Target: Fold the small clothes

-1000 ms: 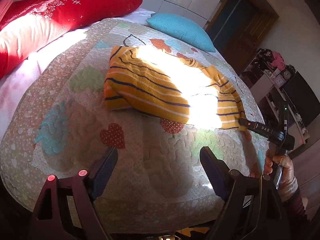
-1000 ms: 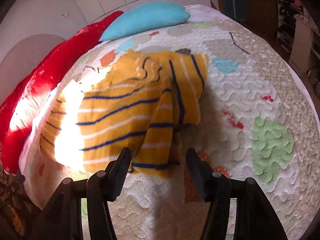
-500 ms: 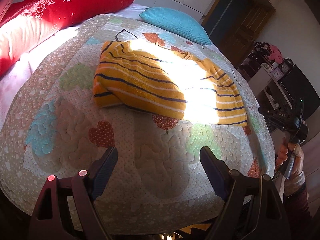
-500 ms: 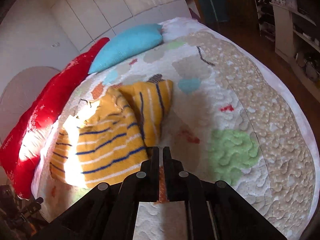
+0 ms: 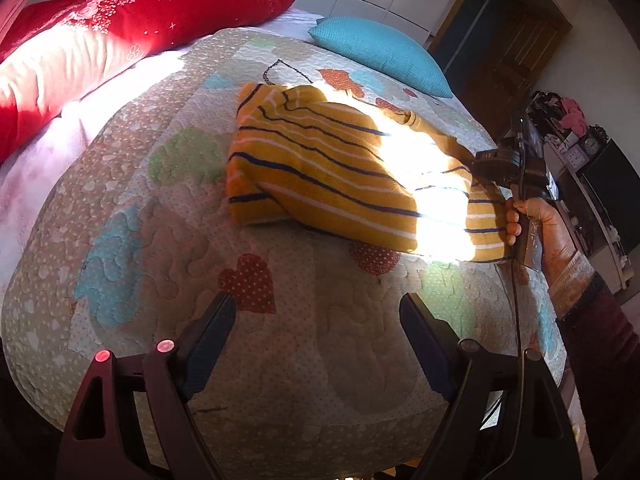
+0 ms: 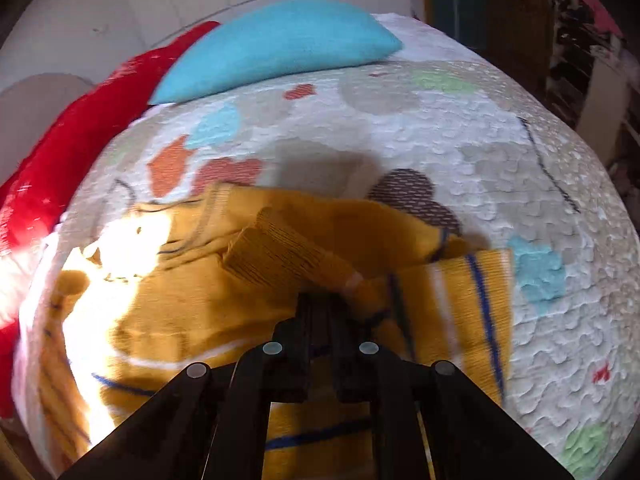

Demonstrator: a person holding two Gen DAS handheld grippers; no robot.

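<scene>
**Two grippers, one sweater: the right has bitten in**

Two grippers work over a quilt (image 5: 168, 264) with the sweater (image 5: 340, 184) as the landmark. It lies mid-quilt, yellow with navy and white stripes, partly folded, a bright sun patch across its right half. Beyond it sit a teal pillow (image 5: 380, 54) and a red pillow (image 5: 120, 20); a shelf (image 5: 576, 148) with clocks stands off to its right.

Writing: pale lettering shows on the right gripper's (image 5: 486, 160) black body in the left wrist view, too small to read here. No brand or label is legible elsewhere.

Left gripper (image 5: 316, 328): jaws spread wide, nothing between them, hovering over bare quilt on the near side of the sweater, well apart from it. It has kept this stance over the last second.

Right gripper (image 6: 320, 300): jaws pressed together on a bunched fold of the sweater at its right edge, a ribbed cuff (image 6: 280, 252) sticking out just past the tips. The hand (image 5: 540, 224) grips the handle beside the sweater's near right corner.

Change: a second ago the right jaws stood open at the sweater's edge; half a second ago they were closed and pulled back clear of it. Now they are at the cloth, clamped on it, and the right edge is lifted and rumpled where it lay flat.
</scene>
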